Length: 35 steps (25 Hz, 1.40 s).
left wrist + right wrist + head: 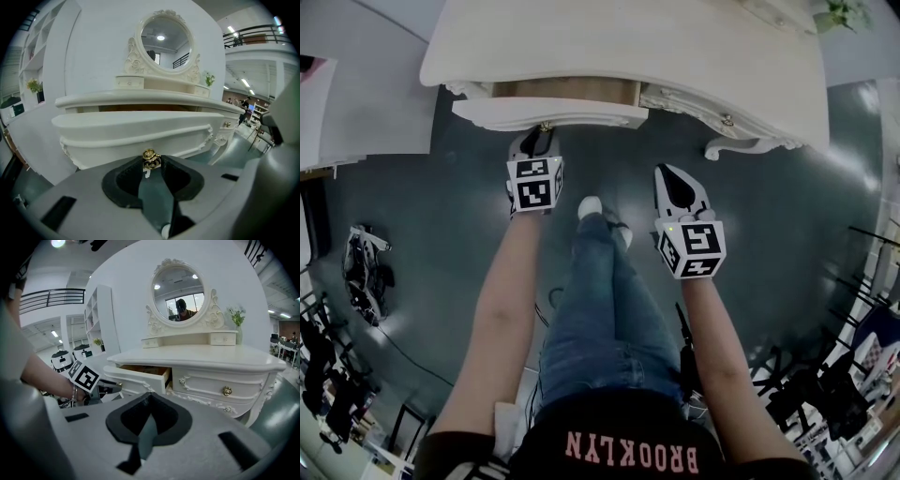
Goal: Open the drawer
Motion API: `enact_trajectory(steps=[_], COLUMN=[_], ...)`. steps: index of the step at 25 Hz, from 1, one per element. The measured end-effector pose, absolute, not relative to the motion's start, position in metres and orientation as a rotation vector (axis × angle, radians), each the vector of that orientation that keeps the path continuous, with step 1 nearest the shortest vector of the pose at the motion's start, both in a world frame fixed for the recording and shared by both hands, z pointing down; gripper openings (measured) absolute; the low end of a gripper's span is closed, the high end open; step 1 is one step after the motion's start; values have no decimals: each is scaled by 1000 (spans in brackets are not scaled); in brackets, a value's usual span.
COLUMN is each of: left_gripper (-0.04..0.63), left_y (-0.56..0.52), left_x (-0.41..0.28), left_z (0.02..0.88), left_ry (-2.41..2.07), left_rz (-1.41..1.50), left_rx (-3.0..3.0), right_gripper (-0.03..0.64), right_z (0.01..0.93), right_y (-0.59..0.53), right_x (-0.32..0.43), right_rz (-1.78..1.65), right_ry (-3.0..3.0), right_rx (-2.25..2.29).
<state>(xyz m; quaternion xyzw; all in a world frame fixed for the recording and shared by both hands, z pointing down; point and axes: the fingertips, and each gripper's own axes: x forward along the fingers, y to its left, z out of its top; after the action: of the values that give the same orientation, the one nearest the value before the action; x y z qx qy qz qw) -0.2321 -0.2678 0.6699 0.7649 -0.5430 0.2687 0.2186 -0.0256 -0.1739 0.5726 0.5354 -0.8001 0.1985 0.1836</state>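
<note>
One large cream-white dressing table with carved legs and an oval mirror (675, 47) is filling the top of the head view, and its wide white curved-front drawer (548, 112) is sitting at upper centre-left, already standing partly out from under the tabletop so that a strip of its brown wooden inside is showing behind the front panel. The opening step is judged to be well under way rather than just starting, with the drawer perhaps a third or so out, though how deep it runs cannot be told. The grey left gripper with its marker cube (540, 139) is reaching up to the middle of the drawer front, and in the left gripper view its jaws are pinching the small ornate brass knob (151, 159) between their tips, closed down to the knob's width with nothing else in them. The grey right gripper (668, 173) is hanging free over the dark grey floor to the right of centre, well apart from the table, its jaws lying together and gripping nothing; in its own view it is looking at the open drawer from the side. The next move is calling for a steady, level pull on the knob straight toward the person, keeping the pinch firm so the small rounded knob is not slipping out, and keeping the line square to the front so the drawer is not jamming in its runners.
</note>
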Motion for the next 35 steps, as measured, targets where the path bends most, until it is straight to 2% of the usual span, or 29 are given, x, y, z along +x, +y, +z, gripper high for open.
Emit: enact_trajectory(steps=[35], left_gripper=[115], left_y=[-162], left_x=[-250], left_z=[672], left_ry=[-1501], left_rz=[794], left_rx=[1994], right_gripper=[-3], right_z=[576], right_y=[-130], right_x=[-25], right_rz=[559], right_ry=[-2264], right_rx=[1373])
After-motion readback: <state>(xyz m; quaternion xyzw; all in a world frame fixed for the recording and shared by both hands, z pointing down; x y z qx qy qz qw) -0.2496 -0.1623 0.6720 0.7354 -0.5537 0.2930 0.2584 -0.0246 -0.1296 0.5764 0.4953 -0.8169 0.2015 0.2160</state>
